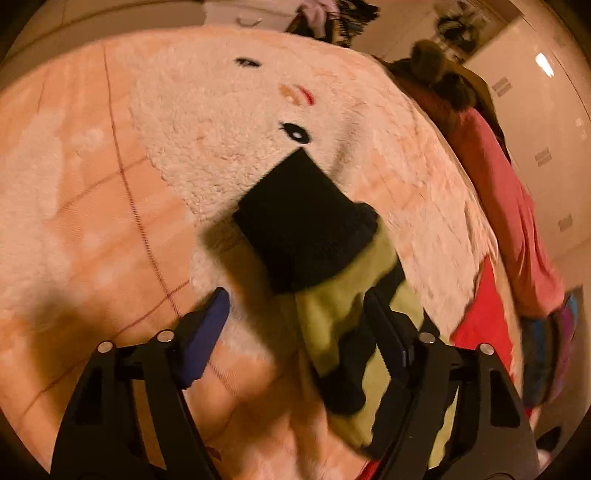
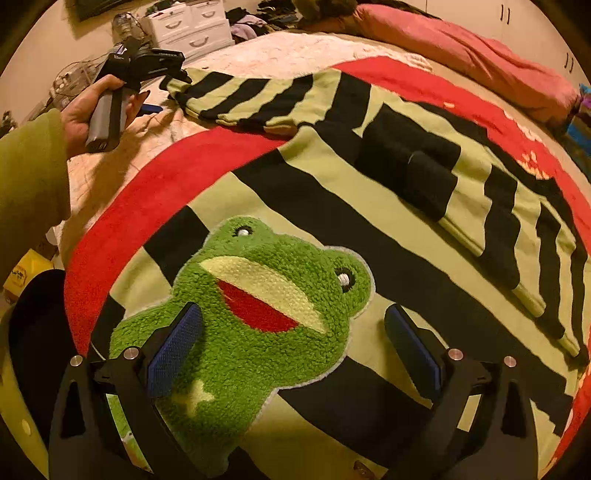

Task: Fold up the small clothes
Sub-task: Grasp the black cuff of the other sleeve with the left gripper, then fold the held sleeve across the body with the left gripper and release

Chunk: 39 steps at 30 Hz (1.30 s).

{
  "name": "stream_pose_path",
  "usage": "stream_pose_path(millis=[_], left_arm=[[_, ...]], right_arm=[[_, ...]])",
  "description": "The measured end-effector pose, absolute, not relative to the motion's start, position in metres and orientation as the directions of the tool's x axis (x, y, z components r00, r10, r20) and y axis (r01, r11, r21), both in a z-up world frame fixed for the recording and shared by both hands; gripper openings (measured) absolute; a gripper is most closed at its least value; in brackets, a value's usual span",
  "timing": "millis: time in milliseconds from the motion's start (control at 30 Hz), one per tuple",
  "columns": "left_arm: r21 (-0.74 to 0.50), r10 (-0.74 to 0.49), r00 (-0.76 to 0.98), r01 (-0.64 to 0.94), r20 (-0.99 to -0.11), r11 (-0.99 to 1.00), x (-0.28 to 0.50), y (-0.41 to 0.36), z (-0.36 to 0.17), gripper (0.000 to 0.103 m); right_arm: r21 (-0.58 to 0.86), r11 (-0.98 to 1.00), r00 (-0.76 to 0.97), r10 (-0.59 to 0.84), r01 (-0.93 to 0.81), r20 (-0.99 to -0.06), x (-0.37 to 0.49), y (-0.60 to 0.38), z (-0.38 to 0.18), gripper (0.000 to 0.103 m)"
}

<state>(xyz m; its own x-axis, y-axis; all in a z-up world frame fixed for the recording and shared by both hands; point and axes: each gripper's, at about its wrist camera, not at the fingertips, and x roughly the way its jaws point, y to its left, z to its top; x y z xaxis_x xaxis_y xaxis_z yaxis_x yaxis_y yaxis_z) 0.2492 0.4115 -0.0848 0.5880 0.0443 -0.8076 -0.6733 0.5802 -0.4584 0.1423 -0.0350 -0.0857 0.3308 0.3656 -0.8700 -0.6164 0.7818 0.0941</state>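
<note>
A small green-and-black striped sweater [image 2: 369,229] with a fuzzy green frog patch [image 2: 258,321] lies flat on the bed. Its right sleeve [image 2: 517,229] is folded in across the chest, black cuff [image 2: 410,158] on top. Its left sleeve [image 2: 251,96] stretches out to the upper left. My right gripper [image 2: 295,339] hovers open over the frog patch. My left gripper [image 1: 295,325] is open; the left sleeve [image 1: 332,317] with its black cuff [image 1: 299,225] lies against the right finger [image 1: 384,332]. The left gripper also shows in the right wrist view [image 2: 147,62], held in a hand.
A red blanket [image 2: 147,192] lies under the sweater, on a peach plush blanket [image 1: 110,184] with a white animal face. A pink pillow [image 2: 461,48] lies along the far bed edge. White drawers [image 2: 192,26] and piled clothes stand beyond the bed.
</note>
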Motion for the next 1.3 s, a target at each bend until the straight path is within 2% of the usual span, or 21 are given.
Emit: stream_pose_path(millis=[33,67,200,333,467,633,733,833,900,967,1033,1100,1167,1233,1300], left_arm=[[-0.462,0.040,0.587,-0.675,-0.809,0.575,0.252,0.413,-0.087,0.039],[-0.475,0.027,0.594,-0.670,-0.804,0.570,0.254,0.415,-0.089,0.021],[-0.472,0.045,0.625,-0.633,-0.779,0.614,0.254,0.399,-0.065,0.012],[-0.462,0.017,0.703,-0.486,-0.711,0.742,0.245,0.342,-0.014,0.012],[-0.485,-0.122,0.720,-0.322,-0.683,0.813,0.240,0.275,0.019,0.013],[-0.451,-0.267,0.692,-0.095,-0.671,0.887,0.231,0.163,0.042,0.013],[-0.412,-0.306,0.651,-0.011,-0.695,0.911,0.231,0.107,0.035,0.013],[-0.435,-0.375,0.581,0.039,-0.723,0.900,0.234,0.061,0.012,0.015],[-0.442,-0.403,0.522,0.056,-0.751,0.895,0.242,0.036,-0.010,0.027],[-0.472,-0.450,0.464,0.076,-0.763,0.878,0.239,0.011,-0.027,0.032],[-0.492,-0.485,0.432,0.103,-0.761,0.864,0.233,-0.004,-0.035,0.037],[-0.503,-0.504,0.418,0.123,-0.755,0.856,0.225,-0.007,-0.036,0.048],[-0.522,-0.527,0.428,0.139,-0.735,0.841,0.213,0.000,-0.030,0.048],[-0.485,-0.482,0.497,0.134,-0.721,0.864,0.201,0.016,-0.018,0.048],[-0.410,-0.380,0.565,0.081,-0.732,0.909,0.194,0.039,-0.008,0.048]], right_arm=[[0.100,0.785,0.328,0.366,-0.611,-0.871,0.143,-0.037,-0.087,0.099],[0.105,0.787,0.324,0.367,-0.607,-0.872,0.143,-0.038,-0.088,0.099],[0.118,0.804,0.329,0.367,-0.583,-0.870,0.149,-0.046,-0.090,0.099],[0.151,0.829,0.338,0.376,-0.539,-0.863,0.157,-0.062,-0.088,0.099],[0.161,0.861,0.370,0.367,-0.482,-0.853,0.164,-0.087,-0.081,0.099],[0.179,0.917,0.420,0.329,-0.357,-0.846,0.180,-0.137,-0.074,0.099],[0.185,0.948,0.460,0.289,-0.258,-0.840,0.188,-0.178,-0.068,0.099],[0.181,0.972,0.502,0.231,-0.147,-0.833,0.195,-0.223,-0.063,0.099],[0.190,0.978,0.515,0.209,-0.090,-0.831,0.199,-0.245,-0.062,0.099],[0.207,0.978,0.527,0.189,-0.025,-0.828,0.201,-0.270,-0.061,0.099],[0.219,0.976,0.533,0.182,0.007,-0.826,0.202,-0.284,-0.061,0.099],[0.231,0.973,0.546,0.177,0.031,-0.819,0.201,-0.296,-0.059,0.099],[0.252,0.967,0.552,0.190,0.038,-0.812,0.200,-0.300,-0.058,0.099],[0.293,0.956,0.555,0.235,0.016,-0.798,0.199,-0.297,-0.055,0.099],[0.338,0.941,0.553,0.300,-0.035,-0.777,0.195,-0.287,-0.051,0.099]])
